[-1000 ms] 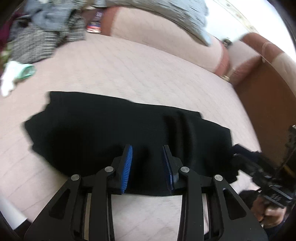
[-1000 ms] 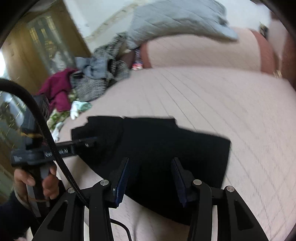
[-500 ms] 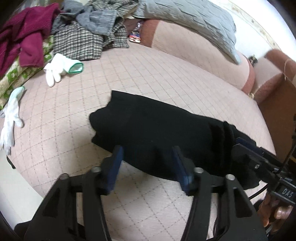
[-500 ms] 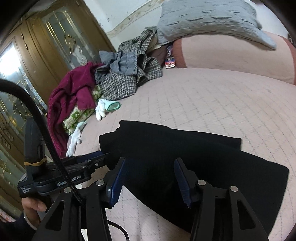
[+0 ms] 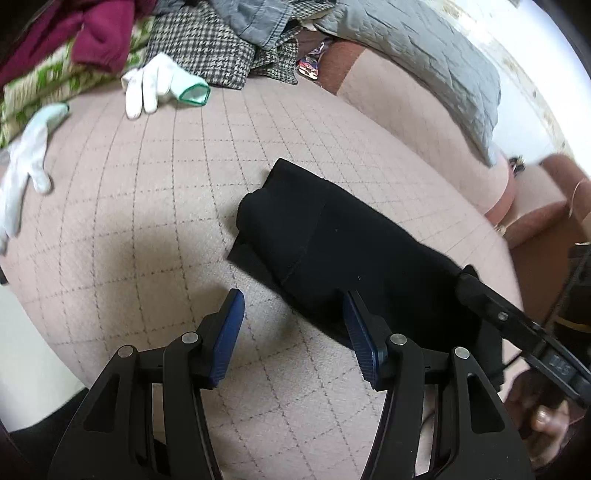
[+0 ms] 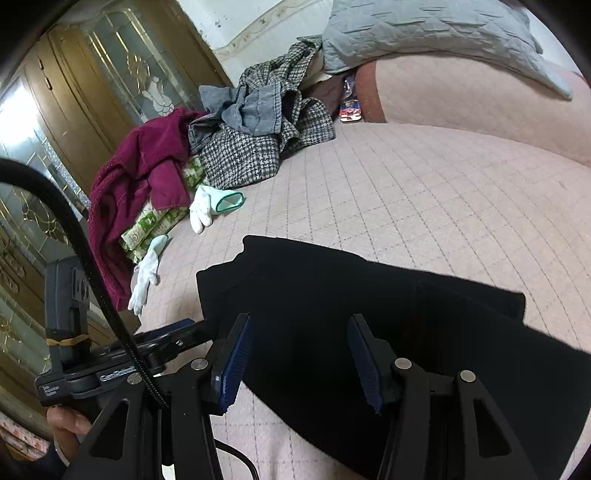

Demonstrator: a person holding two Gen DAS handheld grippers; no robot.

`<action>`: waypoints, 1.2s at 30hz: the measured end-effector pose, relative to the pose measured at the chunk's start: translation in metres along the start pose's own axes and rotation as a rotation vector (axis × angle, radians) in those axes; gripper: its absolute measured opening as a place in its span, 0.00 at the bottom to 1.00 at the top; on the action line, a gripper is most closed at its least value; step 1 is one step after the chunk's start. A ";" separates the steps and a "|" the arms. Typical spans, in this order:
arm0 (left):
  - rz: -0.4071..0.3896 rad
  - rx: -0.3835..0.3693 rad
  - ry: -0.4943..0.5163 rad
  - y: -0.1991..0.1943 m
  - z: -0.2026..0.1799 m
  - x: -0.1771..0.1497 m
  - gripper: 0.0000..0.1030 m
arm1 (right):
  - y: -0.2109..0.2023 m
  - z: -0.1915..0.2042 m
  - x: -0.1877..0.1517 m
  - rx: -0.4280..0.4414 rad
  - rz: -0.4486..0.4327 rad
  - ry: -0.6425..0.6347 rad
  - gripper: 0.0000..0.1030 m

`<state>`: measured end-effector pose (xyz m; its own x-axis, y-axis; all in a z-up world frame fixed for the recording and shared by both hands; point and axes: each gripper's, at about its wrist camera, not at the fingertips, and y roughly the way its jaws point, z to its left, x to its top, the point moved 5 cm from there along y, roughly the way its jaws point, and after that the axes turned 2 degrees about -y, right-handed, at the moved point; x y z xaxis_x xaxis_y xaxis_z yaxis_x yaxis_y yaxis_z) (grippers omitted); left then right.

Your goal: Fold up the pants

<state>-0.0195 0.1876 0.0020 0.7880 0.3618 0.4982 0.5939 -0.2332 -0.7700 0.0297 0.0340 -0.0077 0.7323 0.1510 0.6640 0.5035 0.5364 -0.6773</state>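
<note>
A big pink bed (image 6: 443, 192) with a criss-cross cover fills the room. At 12 o'clock lies a grey pillow (image 6: 424, 33) against a white wall (image 6: 266, 26). At 10 o'clock a heap of clothes (image 6: 240, 140) sits (two white gloves (image 6: 210, 206) beside it). At 9 o'clock stand brown doors (image 6: 74, 110) with shiny glass.

White gloves (image 5: 159, 83), clothes pile (image 6: 236, 147)

pants (image 6: 332, 314) at bed's (image 6: 461, 192) near edge; gloves (image 6: 207, 206) by left edge; clothes pile (image 6: 251, 140) at far-left corner
</note>
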 end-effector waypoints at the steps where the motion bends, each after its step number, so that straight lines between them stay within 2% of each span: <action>1: 0.001 -0.008 -0.012 0.000 0.002 0.001 0.54 | 0.003 0.002 0.003 0.001 0.002 -0.014 0.50; 5: 0.032 -0.025 -0.048 0.008 0.007 0.002 0.54 | 0.024 0.013 0.018 0.022 0.016 -0.087 0.64; 12: 0.030 -0.005 -0.026 0.019 0.002 0.005 0.55 | 0.079 0.035 0.048 0.013 0.087 -0.216 0.65; 15: 0.027 -0.047 -0.064 0.024 0.003 0.009 0.66 | 0.107 0.045 0.057 0.014 0.144 -0.279 0.65; 21: -0.001 -0.055 -0.075 0.031 0.005 0.017 0.67 | 0.166 0.057 0.061 0.038 0.276 -0.373 0.65; 22: -0.006 -0.053 -0.071 0.032 0.005 0.018 0.67 | 0.174 0.057 0.059 0.043 0.294 -0.373 0.63; 23: -0.012 -0.055 -0.072 0.033 0.005 0.020 0.67 | 0.178 0.056 0.058 0.042 0.298 -0.372 0.56; 24: -0.022 -0.059 -0.081 0.033 0.005 0.021 0.66 | 0.179 0.057 0.058 0.032 0.273 -0.383 0.40; 26: -0.044 -0.058 -0.102 0.031 0.007 0.025 0.40 | 0.175 0.059 0.060 0.042 0.250 -0.382 0.24; 27: -0.055 -0.058 -0.096 0.028 0.006 0.028 0.21 | 0.169 0.058 0.063 0.053 0.237 -0.360 0.17; 30: -0.141 -0.129 -0.038 0.007 -0.011 0.035 0.17 | 0.124 0.053 0.077 0.114 0.133 -0.296 0.15; 33: -0.269 -0.215 0.122 -0.032 -0.053 0.033 0.17 | 0.062 0.043 0.093 0.156 -0.002 -0.242 0.13; 36: -0.306 -0.326 0.279 -0.057 -0.109 0.016 0.17 | -0.017 0.022 0.096 0.191 -0.144 -0.180 0.09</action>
<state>-0.0230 0.1084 0.0975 0.5573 0.2135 0.8024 0.7885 -0.4391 -0.4307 0.0820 0.0575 0.0744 0.5578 0.1978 0.8061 0.4885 0.7069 -0.5115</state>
